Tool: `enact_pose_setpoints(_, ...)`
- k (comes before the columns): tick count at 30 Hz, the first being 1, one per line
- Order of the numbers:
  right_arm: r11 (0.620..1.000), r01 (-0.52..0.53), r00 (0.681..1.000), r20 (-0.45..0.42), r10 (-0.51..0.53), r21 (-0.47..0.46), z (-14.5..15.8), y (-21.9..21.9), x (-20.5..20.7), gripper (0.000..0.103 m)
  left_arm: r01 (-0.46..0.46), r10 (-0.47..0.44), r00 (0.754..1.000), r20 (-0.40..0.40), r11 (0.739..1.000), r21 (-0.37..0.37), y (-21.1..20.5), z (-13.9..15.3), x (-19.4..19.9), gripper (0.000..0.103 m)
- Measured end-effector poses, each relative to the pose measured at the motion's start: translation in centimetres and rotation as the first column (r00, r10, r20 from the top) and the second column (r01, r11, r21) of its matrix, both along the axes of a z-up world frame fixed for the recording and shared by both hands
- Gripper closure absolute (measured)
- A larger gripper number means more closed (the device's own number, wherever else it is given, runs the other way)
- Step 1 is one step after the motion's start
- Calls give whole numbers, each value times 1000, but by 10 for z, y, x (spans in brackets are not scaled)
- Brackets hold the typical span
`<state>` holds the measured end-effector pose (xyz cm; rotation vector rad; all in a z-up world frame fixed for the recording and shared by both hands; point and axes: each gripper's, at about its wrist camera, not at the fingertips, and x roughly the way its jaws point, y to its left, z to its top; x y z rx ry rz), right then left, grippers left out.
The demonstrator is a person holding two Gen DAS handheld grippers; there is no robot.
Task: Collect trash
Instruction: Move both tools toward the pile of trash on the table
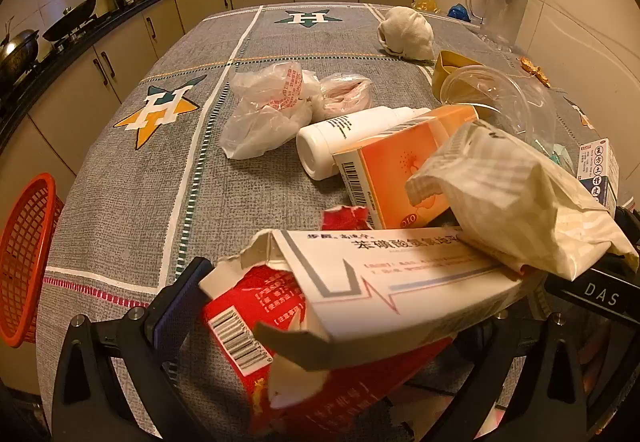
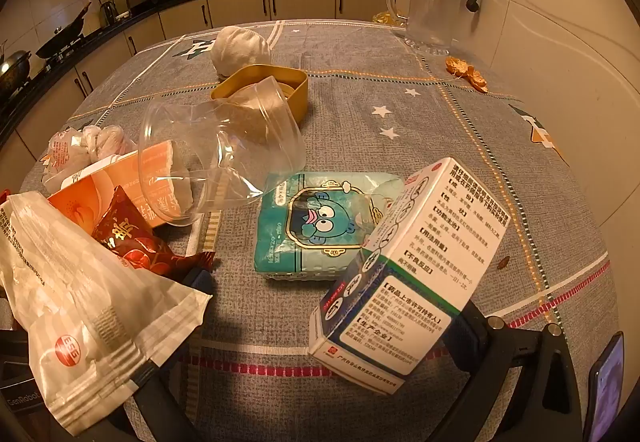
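A torn red-and-white carton (image 1: 340,306) lies nearest, between the wide-open jaws of the left gripper (image 1: 372,306). On the worktop (image 1: 120,210), left to right: crumpled plastic bags (image 1: 264,110), a white bottle (image 1: 344,138), an orange box (image 1: 400,170), a paper wrapper (image 1: 512,202). The right gripper (image 2: 320,342) gapes too, a medicine box (image 2: 404,282) leaning against its right finger (image 2: 476,338), a tissue pack (image 2: 320,222) beyond.

On the grey star-patterned tablecloth (image 2: 360,54): four printed cardboard cartons (image 1: 400,170). Two crumpled plastic bags (image 1: 264,110). One clear plastic cup (image 2: 224,158).
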<state>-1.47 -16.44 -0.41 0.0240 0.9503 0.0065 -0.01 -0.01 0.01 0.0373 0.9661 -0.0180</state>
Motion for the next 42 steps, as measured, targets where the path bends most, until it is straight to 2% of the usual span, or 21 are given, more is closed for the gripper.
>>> enact_pose_setpoints(18, 1000, 4, 1000, -5, -4, -3, 2, 0, 3, 0, -21, 21, 1000, -1, 1000, 2, -5, 0, -7, 0)
enact_pose_setpoints(22, 1000, -12, 999, -30, 12, 8, 4, -2, -11, 0, -21, 21, 1000, 12, 1000, 21, -5, 4, -27, 0)
enact_pose_setpoints(25, 999, -14, 1000, 0, 14, 42, 16, -8, -36, 0, -27, 24, 996, 86, 999, 34, -1, 18, -59, 0)
enact_pose_setpoints(29, 999, -30, 997, 78, 28, 25, 42, -8, -72, 0, -36, 31, 981, 190, 999, 28, 6, 40, -105, 0)
enact_pose_setpoints(30, 999, -35, 993, 111, 31, 29, 50, -8, -82, 0, -41, 35, 976, 213, 999, 23, 22, 52, -91, 0)
enact_pose_setpoints(34, 997, -73, 966, 251, 63, 33, 81, 6, -117, 0, -77, 74, 946, 317, 997, -2, 33, 72, -124, 0)
enact_pose_setpoints(37, 991, -133, 928, 349, 129, -13, 93, 29, -140, 0, -107, 86, 917, 390, 994, 33, 39, 78, -145, 0)
enact_pose_setpoints(39, 981, -177, 917, 349, 193, -78, 93, 43, -146, 0, -126, 96, 910, 404, 991, 48, 44, 77, -152, 0)
enact_pose_setpoints(42, 977, -203, 913, 349, 212, -61, 90, 50, -151, 0, -149, 127, 906, 403, 989, 22, 48, 74, -155, 0)
